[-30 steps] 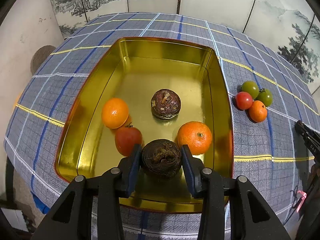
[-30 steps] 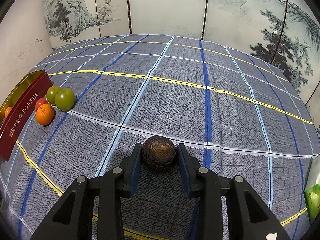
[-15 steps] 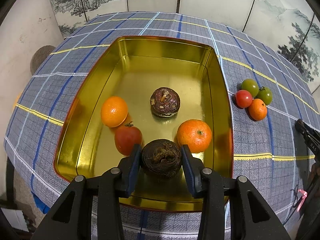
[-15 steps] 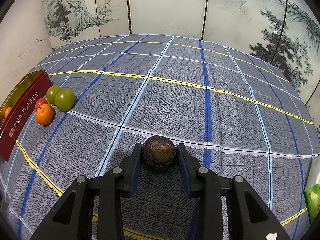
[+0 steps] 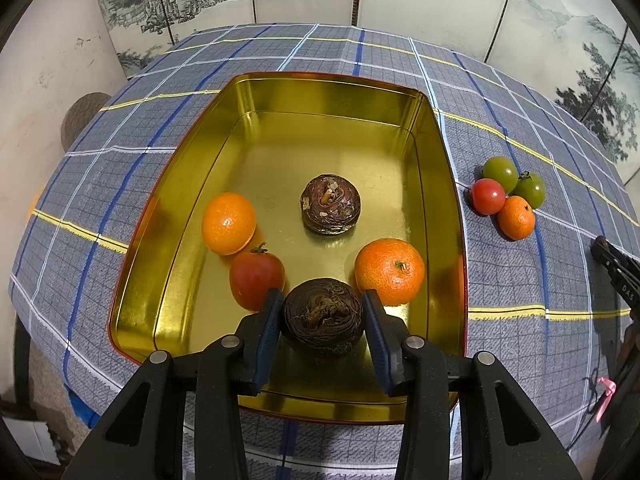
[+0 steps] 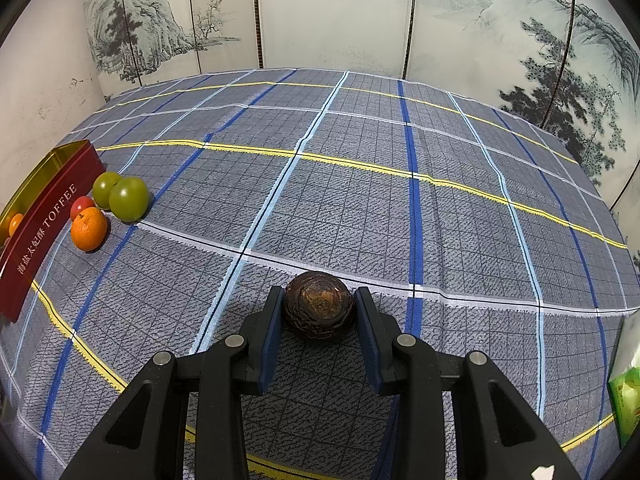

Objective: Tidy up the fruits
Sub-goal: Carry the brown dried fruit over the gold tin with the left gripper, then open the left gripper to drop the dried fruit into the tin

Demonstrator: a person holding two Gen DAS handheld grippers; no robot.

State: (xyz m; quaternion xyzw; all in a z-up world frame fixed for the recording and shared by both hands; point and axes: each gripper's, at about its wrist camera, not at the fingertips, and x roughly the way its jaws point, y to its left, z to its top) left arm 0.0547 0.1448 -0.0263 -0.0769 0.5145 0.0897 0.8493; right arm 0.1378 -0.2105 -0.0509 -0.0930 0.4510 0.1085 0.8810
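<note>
the checked tablecloth [image 6: 360,184] covers the whole table, and behind it stands a painted screen [image 6: 340,12]. on the left part of the cloth sits the gold tin [image 5: 320,96], red outside.

the left gripper [image 5: 323,312] hangs over the near end of the tin, pointing steeply down. its two pads pinch a dark brown fruit [image 5: 323,316] from left and right. the tin floor lies directly under this fruit, so in all likelihood the coming move is only a short way down and then a release. the free spot is narrow: a red tomato [image 5: 256,276] lies just to the left and an orange [image 5: 389,271] just to the right of the pads, so opening may push them. the fruit is round, with no long axis to mind.

the right gripper [image 6: 318,312] is over bare cloth, well to the right of the tin, and its pads pinch a second dark brown fruit [image 6: 318,306]. the tin lies far to its left, so the left hand is the nearer one.

counted inside the tin: two oranges, the other one [image 5: 228,222] at the left, one red tomato, one loose brown fruit [image 5: 330,204]. on the cloth just beside the tin's right wall: two green tomatoes [image 5: 500,173] [image 5: 530,189], one small red tomato [image 5: 487,196], one small orange [image 5: 516,217], all touching together.
</note>
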